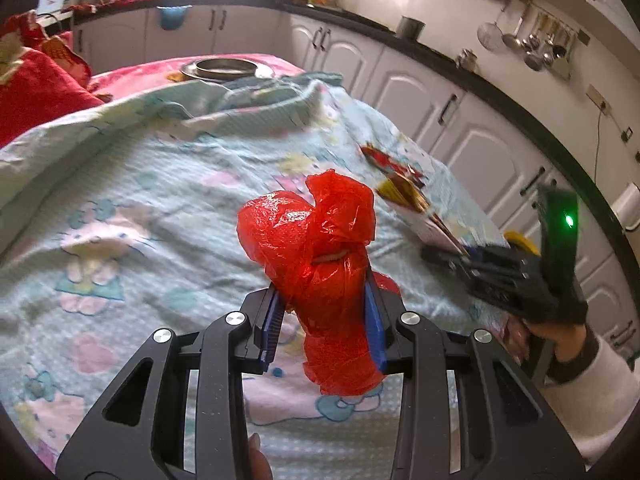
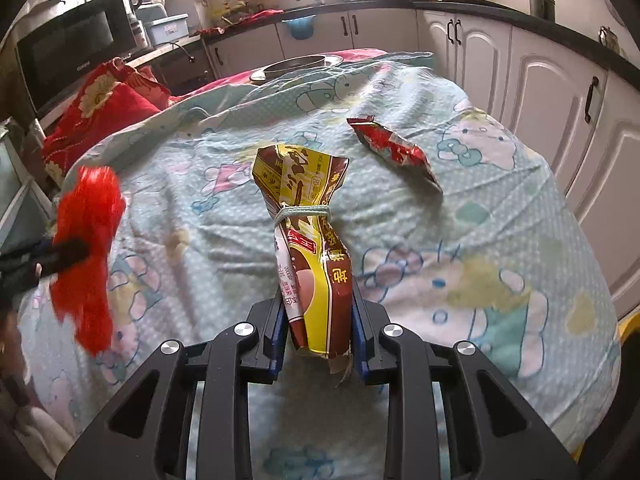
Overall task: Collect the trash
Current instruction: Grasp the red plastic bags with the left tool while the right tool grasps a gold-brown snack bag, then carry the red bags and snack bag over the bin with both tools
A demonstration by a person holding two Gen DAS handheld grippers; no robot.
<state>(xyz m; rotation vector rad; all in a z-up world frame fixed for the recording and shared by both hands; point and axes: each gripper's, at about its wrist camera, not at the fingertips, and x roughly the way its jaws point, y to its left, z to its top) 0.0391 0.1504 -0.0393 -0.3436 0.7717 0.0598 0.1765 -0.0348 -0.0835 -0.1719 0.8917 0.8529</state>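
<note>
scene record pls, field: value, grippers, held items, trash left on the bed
left gripper: shut on red plastic bag, held above the bedsheet
right gripper: shut on yellow-brown snack packet, tied at the neck with pale cord
trash not picked up: red wrapper, lying on the sheet, right of the packet
far end of bed: metal dish
bin: not in view

Red, glossy plastic bag (image 1: 316,248) between blue pads (image 1: 272,328) of black left gripper (image 1: 324,320). Yellow-and-brown packet (image 2: 316,256) with red panel and printed characters, tied by pale green string (image 2: 304,213), between blue pads (image 2: 278,332) of black right gripper (image 2: 318,336). Red foil wrapper (image 2: 394,152) with silvery glints. Pale blue dotted sheet (image 2: 480,208) patterned with pink, white and yellow cartoon cats. Red cushion (image 2: 100,116) with yellow flowers. White cabinets (image 2: 540,80), black handles.
</note>
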